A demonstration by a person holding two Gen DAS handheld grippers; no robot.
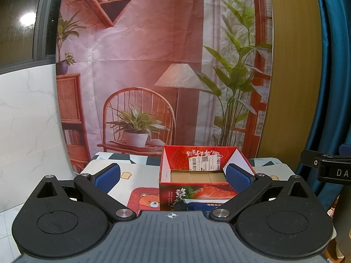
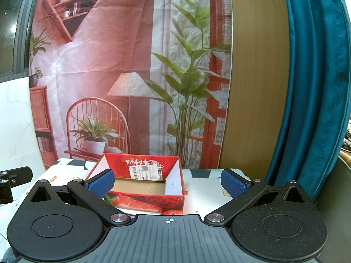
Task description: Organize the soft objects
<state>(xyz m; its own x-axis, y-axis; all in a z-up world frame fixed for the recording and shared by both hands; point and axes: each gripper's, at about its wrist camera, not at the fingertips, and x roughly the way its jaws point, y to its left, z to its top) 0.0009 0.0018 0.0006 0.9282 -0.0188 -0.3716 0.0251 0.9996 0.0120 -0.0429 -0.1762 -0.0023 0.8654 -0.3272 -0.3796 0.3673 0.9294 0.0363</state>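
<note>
An open red strawberry box [image 1: 198, 191] stands on a table with a patterned cloth [image 1: 131, 182]; its brown cardboard floor is bare. It also shows in the right wrist view [image 2: 144, 201]. My left gripper [image 1: 173, 177] is open and empty, held just in front of the box, with its right blue pad [image 1: 238, 179] over the box's right corner. My right gripper [image 2: 167, 185] is open and empty, with its left blue pad [image 2: 102, 183] over the box's left corner. No soft object is in view.
A printed room-scene backdrop [image 1: 153, 65] hangs behind the table. A white marble panel [image 1: 26, 120] stands at left, a wooden panel [image 2: 252, 87] and teal curtain [image 2: 311, 87] at right. The right gripper's body [image 1: 329, 168] shows at the left view's right edge.
</note>
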